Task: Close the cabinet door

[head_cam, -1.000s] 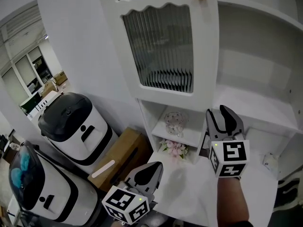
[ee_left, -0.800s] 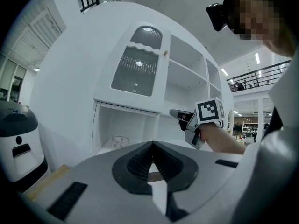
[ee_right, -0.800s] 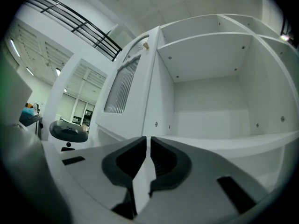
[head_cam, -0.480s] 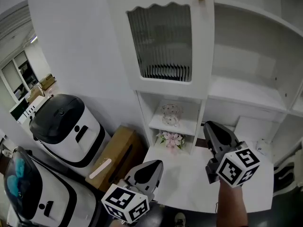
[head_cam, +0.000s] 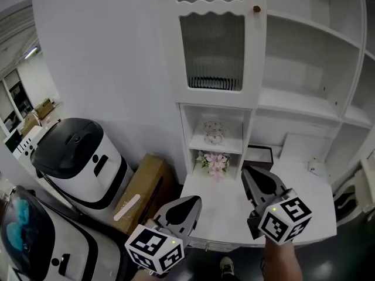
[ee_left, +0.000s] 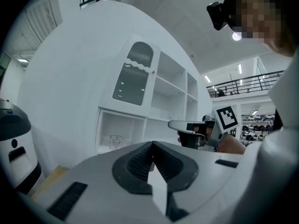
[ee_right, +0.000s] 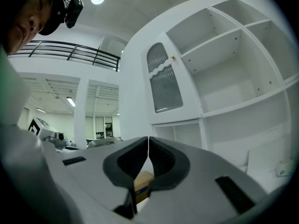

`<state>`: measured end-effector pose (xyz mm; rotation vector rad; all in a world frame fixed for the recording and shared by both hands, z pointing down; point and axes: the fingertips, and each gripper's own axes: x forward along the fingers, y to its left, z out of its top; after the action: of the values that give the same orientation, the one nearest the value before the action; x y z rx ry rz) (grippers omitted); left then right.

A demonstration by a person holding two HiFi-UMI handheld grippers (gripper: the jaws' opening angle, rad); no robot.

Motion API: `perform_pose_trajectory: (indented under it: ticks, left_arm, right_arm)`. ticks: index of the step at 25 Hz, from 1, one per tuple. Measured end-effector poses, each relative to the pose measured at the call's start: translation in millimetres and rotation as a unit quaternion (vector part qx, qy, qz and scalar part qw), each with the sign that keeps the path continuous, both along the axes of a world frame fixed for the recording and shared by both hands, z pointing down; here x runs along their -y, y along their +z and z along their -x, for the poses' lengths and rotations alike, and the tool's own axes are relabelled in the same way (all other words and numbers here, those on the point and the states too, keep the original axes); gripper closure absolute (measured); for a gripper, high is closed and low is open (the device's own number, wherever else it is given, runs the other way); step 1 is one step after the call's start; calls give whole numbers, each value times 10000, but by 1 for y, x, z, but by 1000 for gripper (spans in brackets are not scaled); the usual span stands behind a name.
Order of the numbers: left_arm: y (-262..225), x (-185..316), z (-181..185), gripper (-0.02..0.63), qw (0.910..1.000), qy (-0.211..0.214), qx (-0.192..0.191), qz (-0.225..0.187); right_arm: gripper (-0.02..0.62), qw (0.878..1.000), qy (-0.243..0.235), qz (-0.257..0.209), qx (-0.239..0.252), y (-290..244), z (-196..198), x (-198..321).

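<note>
The white cabinet door (head_cam: 214, 40) with ribbed glass and a small round knob (head_cam: 256, 9) lies flush against the cabinet front, above the small open compartments. It also shows in the left gripper view as the door (ee_left: 133, 80) and in the right gripper view as the door (ee_right: 164, 85). My left gripper (head_cam: 190, 202) hangs low before the counter, shut and empty; its jaws meet in its own view (ee_left: 152, 143). My right gripper (head_cam: 249, 174) is over the counter, well below the door, shut on nothing (ee_right: 148, 138). Neither gripper touches the cabinet.
Open white shelves (head_cam: 304, 57) fill the right side. A glass dish (head_cam: 213, 130) and pink flowers (head_cam: 214, 161) sit in the compartments under the door. A white counter (head_cam: 234, 215) juts out below. Two white-and-black bins (head_cam: 79, 157) and a cardboard box (head_cam: 143, 189) stand at the left.
The door has swung from angled out to flush with the cabinet. Both grippers have drawn back from it, the right one farther and lower, and its jaws have closed.
</note>
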<state>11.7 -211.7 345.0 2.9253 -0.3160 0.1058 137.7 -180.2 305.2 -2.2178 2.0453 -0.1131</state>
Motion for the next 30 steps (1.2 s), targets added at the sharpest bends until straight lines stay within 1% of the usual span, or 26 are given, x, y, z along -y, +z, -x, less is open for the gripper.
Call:
perform_pose_trajectory:
  ticks: [7,15,19,24,30]
  left_arm:
    - [-8,-27,56,601,9995,273,-142,-106]
    - [-8,-58,98,601,9982,542,-230,-100]
    - [-10,-70,107,601,9977,606,-287,-100]
    - [-12,-83,111,601,9973,652,-322,-104]
    - [-12,-86,111,601,9974,643,-303,-125]
  right_arm:
    - [588,9997,249,31,-64,3,65,-37]
    - [589,9989,422,77,-178,8,120,-76]
    - [589,9986,477,99,-195,8,133,-90]
    - [590,9986,467,141,-219,10,139,-102]
    - [591,9989,410,127,-202,11,142,-103]
